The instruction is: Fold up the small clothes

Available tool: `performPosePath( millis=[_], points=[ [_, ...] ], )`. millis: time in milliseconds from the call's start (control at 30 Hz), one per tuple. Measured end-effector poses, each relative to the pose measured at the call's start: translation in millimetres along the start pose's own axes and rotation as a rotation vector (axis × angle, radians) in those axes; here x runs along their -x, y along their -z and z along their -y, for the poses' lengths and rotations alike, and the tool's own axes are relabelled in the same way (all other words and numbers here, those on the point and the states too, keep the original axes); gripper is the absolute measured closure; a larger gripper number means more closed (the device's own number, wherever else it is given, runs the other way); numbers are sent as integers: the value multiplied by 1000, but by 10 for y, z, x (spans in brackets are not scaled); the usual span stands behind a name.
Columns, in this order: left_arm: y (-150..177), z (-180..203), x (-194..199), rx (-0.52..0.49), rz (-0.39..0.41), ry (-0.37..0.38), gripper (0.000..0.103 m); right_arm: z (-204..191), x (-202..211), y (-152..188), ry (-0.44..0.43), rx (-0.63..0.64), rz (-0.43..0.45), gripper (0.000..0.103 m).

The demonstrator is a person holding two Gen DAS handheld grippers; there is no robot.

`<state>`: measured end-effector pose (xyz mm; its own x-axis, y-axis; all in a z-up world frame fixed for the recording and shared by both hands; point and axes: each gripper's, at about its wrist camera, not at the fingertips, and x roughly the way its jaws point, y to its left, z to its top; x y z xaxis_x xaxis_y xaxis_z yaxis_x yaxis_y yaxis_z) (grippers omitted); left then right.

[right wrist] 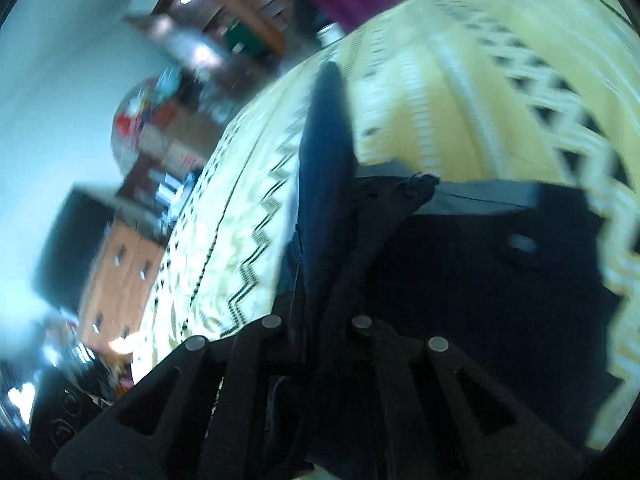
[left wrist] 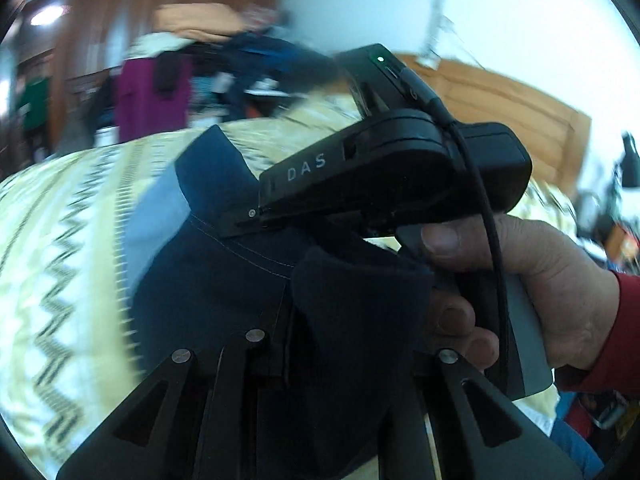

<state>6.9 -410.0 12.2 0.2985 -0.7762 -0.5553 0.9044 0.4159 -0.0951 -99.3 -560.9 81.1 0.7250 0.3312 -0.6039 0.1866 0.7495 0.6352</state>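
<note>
A dark navy garment (left wrist: 224, 280) with a pale blue inner lining (left wrist: 160, 216) lies on a yellow and cream zigzag bedspread (left wrist: 60, 240). My left gripper (left wrist: 316, 280) is shut on a thick fold of it, and the cloth drapes over the fingers and hides their tips. My right gripper (left wrist: 240, 224), held by a hand (left wrist: 540, 280) in a red sleeve, pinches the garment's stitched edge just ahead. In the right wrist view, the right gripper (right wrist: 400, 188) is shut on a raised navy corner, with the garment (right wrist: 500, 280) spread to the right.
A pile of clothes (left wrist: 200, 28) and a magenta garment (left wrist: 152, 92) sit beyond the bed's far edge. A wooden headboard (left wrist: 500, 100) stands at the right. In the right wrist view, wooden drawers (right wrist: 120, 276) stand left of the bedspread (right wrist: 480, 80).
</note>
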Motion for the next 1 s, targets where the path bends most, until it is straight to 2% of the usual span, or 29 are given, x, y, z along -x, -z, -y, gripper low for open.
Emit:
performPosePath(
  millis=[133, 200, 233, 300, 367, 467, 600, 767, 833, 900, 933, 1000],
  points=[
    [-119, 536, -402, -69, -56, 79, 86, 574, 337, 65, -35, -96, 45, 99],
    [-93, 746, -580, -84, -90, 108, 85, 937, 393, 142, -29, -145, 26, 99],
    [-47, 823, -732, -82, -132, 127, 83, 1185, 310, 228, -5, -187, 5, 99],
    [144, 916, -1140, -61, -270, 161, 80, 1526, 159, 346, 19, -262, -54, 99],
    [402, 989, -1516, -71, -395, 147, 80, 1745, 52, 422, -24, -319, -68, 99],
    [417, 1068, -1559, -108, -378, 120, 75, 1591, 48, 327, -15, -247, -68, 99],
    [374, 1197, -1573, -112, -364, 99, 60, 1634, -59, 217, -19, -234, -84, 99],
    [413, 1245, -1453, -112, -373, 93, 57, 1691, -54, 126, -45, -244, -76, 99],
    [376, 1213, -1271, -94, -354, 118, 60, 1678, -18, 109, -55, -263, -65, 99],
    [345, 1174, -875, -88, -297, 126, 59, 1720, 9, 185, -80, -300, -95, 94],
    [364, 1167, -604, -92, -261, 109, 59, 1735, 11, 229, -92, -331, -122, 93],
    [421, 1055, -155, -97, -199, 47, 53, 1711, 146, 359, -104, -347, -156, 81]
  ],
)
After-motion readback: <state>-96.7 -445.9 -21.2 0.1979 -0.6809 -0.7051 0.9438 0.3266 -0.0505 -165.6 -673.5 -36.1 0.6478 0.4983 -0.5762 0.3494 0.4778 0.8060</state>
